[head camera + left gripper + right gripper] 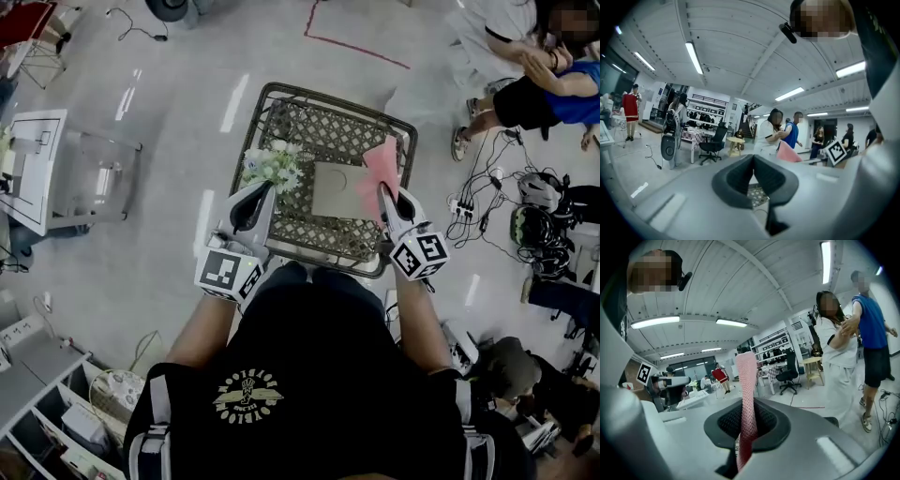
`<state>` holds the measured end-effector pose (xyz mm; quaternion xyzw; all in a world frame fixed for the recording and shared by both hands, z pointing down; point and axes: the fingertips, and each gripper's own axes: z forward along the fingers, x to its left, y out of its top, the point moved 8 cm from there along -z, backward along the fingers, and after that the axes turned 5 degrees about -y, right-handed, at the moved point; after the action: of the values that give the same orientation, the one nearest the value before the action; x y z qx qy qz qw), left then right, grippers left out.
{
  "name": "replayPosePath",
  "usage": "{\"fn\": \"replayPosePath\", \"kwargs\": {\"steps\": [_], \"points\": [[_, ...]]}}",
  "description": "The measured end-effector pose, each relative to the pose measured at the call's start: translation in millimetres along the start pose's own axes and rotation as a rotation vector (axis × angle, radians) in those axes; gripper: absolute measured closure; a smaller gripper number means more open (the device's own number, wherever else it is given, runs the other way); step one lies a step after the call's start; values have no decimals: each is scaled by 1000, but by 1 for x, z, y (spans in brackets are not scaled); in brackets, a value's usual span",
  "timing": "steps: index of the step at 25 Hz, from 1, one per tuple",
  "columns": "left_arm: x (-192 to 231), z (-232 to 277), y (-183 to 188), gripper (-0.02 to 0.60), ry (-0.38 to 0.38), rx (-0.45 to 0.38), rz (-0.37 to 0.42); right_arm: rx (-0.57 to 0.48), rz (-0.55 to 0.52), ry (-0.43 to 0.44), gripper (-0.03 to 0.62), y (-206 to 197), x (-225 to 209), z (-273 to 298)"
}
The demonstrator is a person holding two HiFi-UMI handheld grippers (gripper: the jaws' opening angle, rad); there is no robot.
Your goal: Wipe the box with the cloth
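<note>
A flat tan box (339, 190) lies on a wicker-topped wire table (309, 127), with a bunch of white flowers (272, 169) to its left. My right gripper (385, 193) is above the box's right edge, shut on a pink cloth (382, 165) that stands up from its jaws. In the right gripper view the pink cloth (746, 390) is pinched between the dark pads (766, 423). My left gripper (265, 192) hovers by the flowers at the box's left; its pads (766, 176) are shut together with nothing between them. The pink cloth (790, 153) also shows in the left gripper view.
Two people (525, 56) are at the upper right, beside cables and helmets (534, 211) on the floor. A clear plastic crate (94, 173) and a white board (33, 159) stand on the left. Shelves (47, 403) sit at the lower left. Red tape (352, 47) marks the floor beyond the table.
</note>
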<state>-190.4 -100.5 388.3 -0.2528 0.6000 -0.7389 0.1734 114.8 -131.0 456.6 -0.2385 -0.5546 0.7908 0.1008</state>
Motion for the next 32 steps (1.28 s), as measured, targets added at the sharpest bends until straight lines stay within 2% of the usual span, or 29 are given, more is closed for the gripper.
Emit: {"fn": "replayPosePath", "kwargs": {"steps": [5, 10, 15, 21, 25, 32], "points": [[8, 3, -12, 581, 60, 24, -18, 99, 24, 30, 577, -44, -21, 42], [4, 9, -26, 581, 79, 48, -26, 200, 47, 56, 577, -97, -33, 77], [-2, 5, -34, 581, 92, 73, -29, 290, 103, 67, 577, -146, -37, 105], [-2, -5, -44, 581, 128, 103, -40, 398, 110, 83, 577, -191, -28, 139], [-2, -13, -48, 581, 143, 123, -49, 466, 119, 61, 577, -212, -24, 158], [-1, -27, -52, 581, 161, 144, -49, 617, 172, -27, 577, -246, -25, 184]]}}
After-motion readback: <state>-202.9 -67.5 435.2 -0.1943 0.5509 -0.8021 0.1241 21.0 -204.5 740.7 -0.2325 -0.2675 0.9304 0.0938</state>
